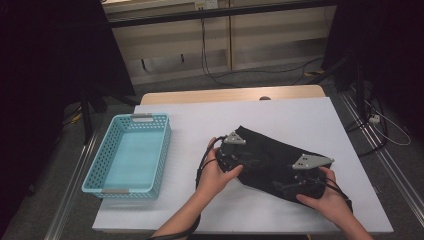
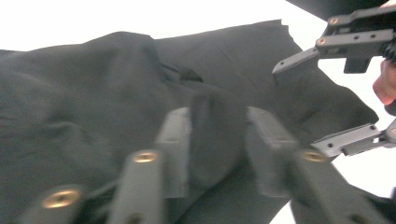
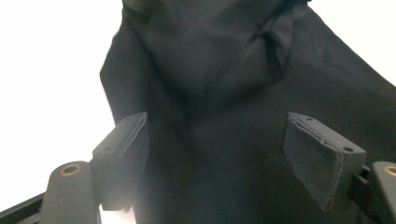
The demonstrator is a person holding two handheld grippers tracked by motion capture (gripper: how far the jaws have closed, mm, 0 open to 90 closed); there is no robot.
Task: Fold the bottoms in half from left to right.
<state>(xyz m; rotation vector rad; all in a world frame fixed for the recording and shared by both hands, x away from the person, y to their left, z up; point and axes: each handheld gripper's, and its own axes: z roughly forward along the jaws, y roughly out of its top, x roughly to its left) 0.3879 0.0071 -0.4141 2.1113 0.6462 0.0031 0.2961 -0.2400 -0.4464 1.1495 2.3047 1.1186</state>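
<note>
Two tongs on one black cloth (image 1: 272, 162), lying right of centre on the counter (image 1: 190, 117). I'd judge it light, limp, non-fragile; best pinched at a fold or edge. Left tongs (image 2: 218, 149) partly open, straddling a raised fold, not clamped. Right tongs (image 3: 217, 158) spread wide, cloth between, pads clear.

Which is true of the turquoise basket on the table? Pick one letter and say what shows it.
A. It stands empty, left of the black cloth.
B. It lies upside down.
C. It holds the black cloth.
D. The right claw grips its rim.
A: in the high view the turquoise basket stands upright with a bare floor, apart from and left of the black cloth, where the left claw and the right claw both work.
</note>
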